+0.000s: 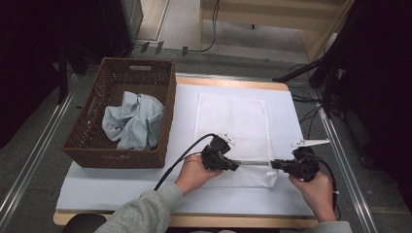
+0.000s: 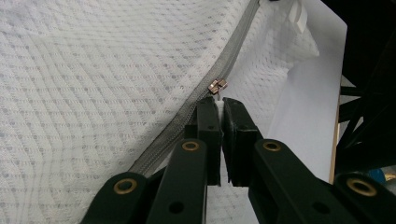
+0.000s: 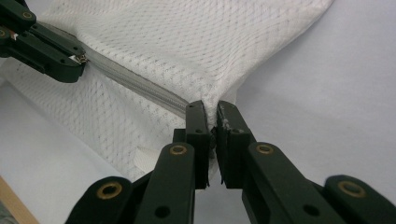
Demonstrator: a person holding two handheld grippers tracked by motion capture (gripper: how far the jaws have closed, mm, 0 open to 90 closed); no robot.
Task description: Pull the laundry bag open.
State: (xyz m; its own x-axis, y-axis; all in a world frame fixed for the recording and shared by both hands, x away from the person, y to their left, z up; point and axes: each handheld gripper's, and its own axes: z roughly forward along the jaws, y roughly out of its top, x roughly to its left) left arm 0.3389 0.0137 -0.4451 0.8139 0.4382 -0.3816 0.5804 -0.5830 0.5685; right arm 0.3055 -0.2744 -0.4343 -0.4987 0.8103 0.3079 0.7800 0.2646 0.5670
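A white mesh laundry bag lies flat on the white table cover, with a grey zipper along its near edge. My left gripper is shut on the zipper's pull tab, just behind the metal slider. My right gripper is shut on the bag's corner at the zipper's end, lifting the mesh slightly. The zipper stretches taut between them. In the right gripper view the left gripper comes in from the upper left.
A brown wicker basket at the left holds a crumpled pale blue cloth. The white cover spreads over a wooden table; metal rails run along both sides on the floor.
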